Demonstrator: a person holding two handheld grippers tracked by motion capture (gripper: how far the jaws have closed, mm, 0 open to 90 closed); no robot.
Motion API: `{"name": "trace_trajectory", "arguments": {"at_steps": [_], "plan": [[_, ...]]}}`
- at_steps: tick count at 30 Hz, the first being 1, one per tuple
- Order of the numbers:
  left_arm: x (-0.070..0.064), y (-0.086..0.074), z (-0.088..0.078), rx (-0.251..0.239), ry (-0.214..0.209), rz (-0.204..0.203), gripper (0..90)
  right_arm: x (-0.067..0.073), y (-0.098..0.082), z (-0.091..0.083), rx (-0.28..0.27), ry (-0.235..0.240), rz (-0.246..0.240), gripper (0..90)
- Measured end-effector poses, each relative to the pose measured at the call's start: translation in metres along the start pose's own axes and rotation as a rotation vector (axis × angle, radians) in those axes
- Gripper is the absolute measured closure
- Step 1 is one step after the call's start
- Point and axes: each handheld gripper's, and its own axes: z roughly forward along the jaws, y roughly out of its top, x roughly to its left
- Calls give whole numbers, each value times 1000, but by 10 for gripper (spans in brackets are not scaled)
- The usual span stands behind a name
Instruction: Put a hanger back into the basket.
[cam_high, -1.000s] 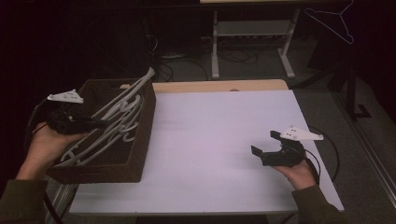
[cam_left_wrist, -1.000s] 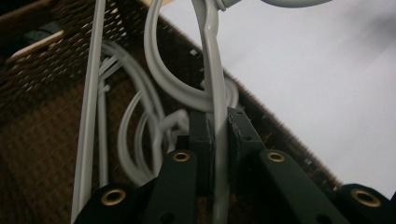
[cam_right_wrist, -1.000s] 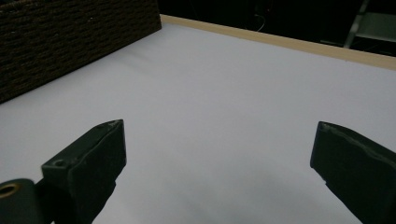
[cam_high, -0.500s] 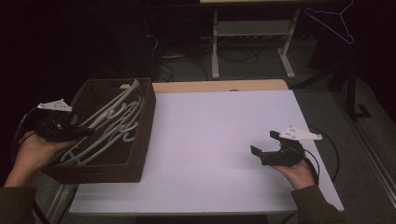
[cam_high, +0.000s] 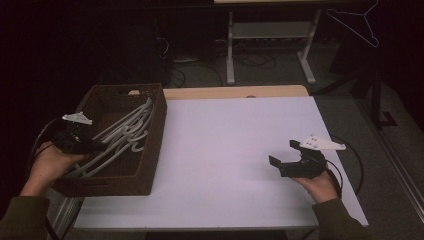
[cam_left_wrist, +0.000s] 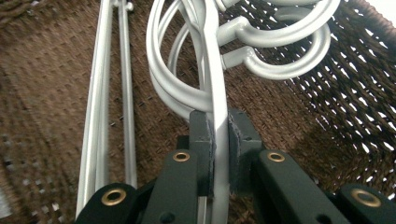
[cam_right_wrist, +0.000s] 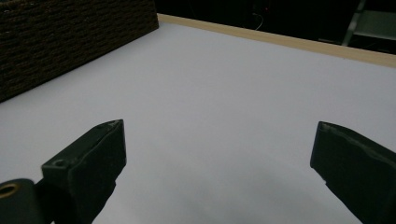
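Dark room, cables and a metal stand on the floor behind; a white surface with a wooden strip along its far edge. A brown woven basket sits at the surface's left edge, holding a loose heap of grey hangers.

Left hand-held gripper is down inside the basket, jaws clamped on the flat bar of one hanger; other hooks curl just beyond the tips, two thin rods lie alongside. Right hand-held gripper rests near the surface's right side, jaws wide apart, nothing between them.

Step in hand, as I judge it: one hanger gripped, lift-out not yet done. Next move calls for a straight pull upward, clear of the basket wall, easing the hook free of its neighbours; snagging looks likely.

Room: broad bare white area between basket and right hand, well apart from every edge — good landing ground.
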Motion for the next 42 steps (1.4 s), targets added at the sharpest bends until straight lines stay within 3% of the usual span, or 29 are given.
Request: {"name": "trace_trajectory", "arguments": {"at_steps": [4, 9, 12, 19, 26, 34, 38, 42], "plan": [[1, -3, 11, 15, -9, -5, 821, 0, 0, 0, -4, -1, 1, 31], [4, -8, 11, -3, -11, 3, 808, -1, 0, 0, -1, -1, 4, 31], [6, -9, 11, -30, -5, -13, 638, 0, 0, 0, -7, -2, -2, 31], [5, -5, 1, -135, -27, -35, 449, -1, 0, -2, -7, -2, 4, 31], [-12, 7, -2, -247, -82, -40, 318, -1, 1, -3, -10, -1, -1, 33], [-40, 24, -1, -388, -139, -32, 258, 1, 4, -7, -18, 12, -13, 33], [-55, 31, 2, -460, -163, -1, 220, 4, 8, -9, -31, 32, -27, 31], [-70, 39, 8, -497, -196, 33, 184, 8, 16, -12, -48, 60, -40, 30]]}}
